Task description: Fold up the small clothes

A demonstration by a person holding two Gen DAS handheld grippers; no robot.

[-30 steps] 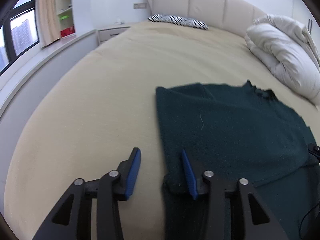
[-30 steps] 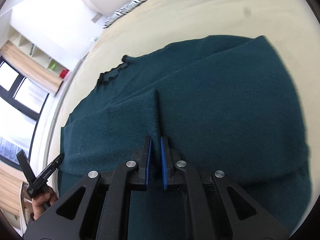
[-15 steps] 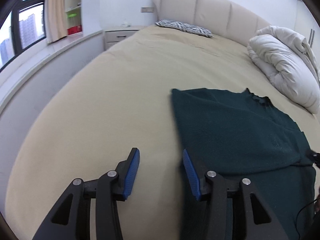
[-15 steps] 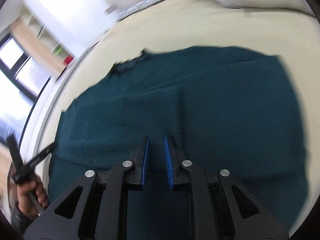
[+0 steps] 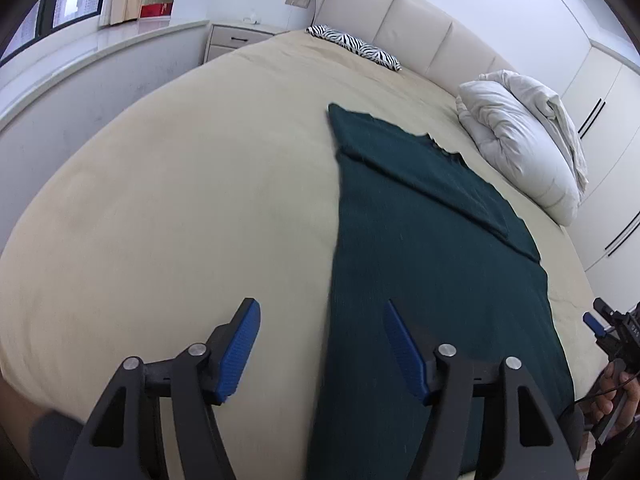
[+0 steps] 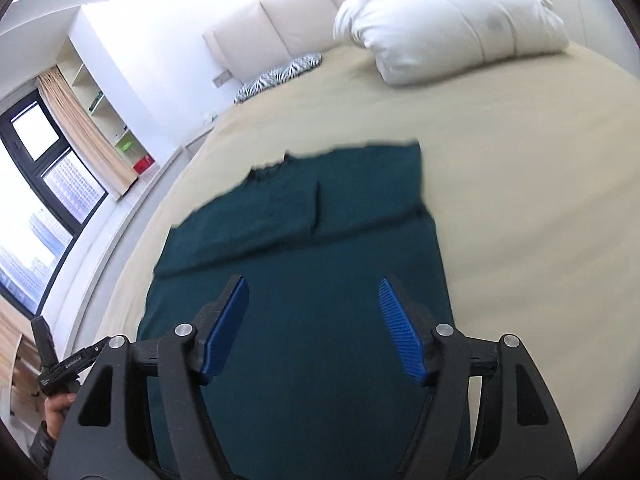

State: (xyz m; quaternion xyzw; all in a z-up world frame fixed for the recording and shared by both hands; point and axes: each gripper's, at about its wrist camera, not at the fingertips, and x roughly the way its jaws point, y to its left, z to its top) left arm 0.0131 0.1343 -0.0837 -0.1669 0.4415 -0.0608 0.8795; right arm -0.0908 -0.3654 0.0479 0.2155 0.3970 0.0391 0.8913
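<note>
A dark green knitted garment (image 5: 420, 248) lies flat on the beige bed (image 5: 180, 200), its two sleeves folded in across the upper part. My left gripper (image 5: 320, 316) hovers over the garment's near left edge, jaws opening, nothing between the blue pads. In the right wrist view the same garment (image 6: 320, 264) lies below my right gripper (image 6: 312, 300), whose jaws are also opening and hold nothing. Each gripper shows at the edge of the other's view, in a person's hand (image 5: 612, 392).
A white folded duvet (image 5: 520, 140) lies at the bed's far right. A zebra-striped pillow (image 5: 356, 46) rests by the cream headboard (image 5: 400, 16). A windowsill ledge (image 5: 80, 68) and nightstand (image 5: 236, 38) run along the left. Wardrobe doors (image 5: 608, 120) stand on the right.
Both grippers have pulled back toward the garment's near end. The right gripper has let go of the sleeve fold it pinched and spread wide; the left jaws have also widened.
</note>
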